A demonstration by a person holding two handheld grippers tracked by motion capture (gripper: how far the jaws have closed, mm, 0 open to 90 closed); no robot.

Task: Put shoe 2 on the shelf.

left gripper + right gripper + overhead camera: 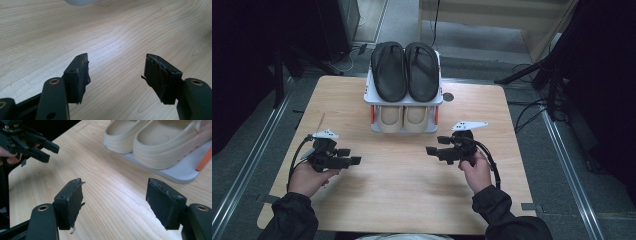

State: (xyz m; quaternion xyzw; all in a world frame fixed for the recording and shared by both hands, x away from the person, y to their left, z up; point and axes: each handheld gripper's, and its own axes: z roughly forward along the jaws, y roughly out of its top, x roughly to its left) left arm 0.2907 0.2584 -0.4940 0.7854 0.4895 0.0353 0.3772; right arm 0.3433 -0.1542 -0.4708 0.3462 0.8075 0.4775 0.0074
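Both grippers, left [354, 162] and right [432, 150], gape empty; approach carelessly and you may tip the shoe rack [403, 101], spilling black sandals [404, 70].

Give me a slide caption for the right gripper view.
Open right tool above the table, facing beige clogs on a rack.

light wooden table [402, 190] with rounded corners, sitting on grey carpet floor [562, 200]. metal rails [569, 165] run along the floor on both sides. black curtains [242, 75] hang dark at left and right, cables [524, 112] trail on the floor, pale wooden panel [492, 20] at the back.
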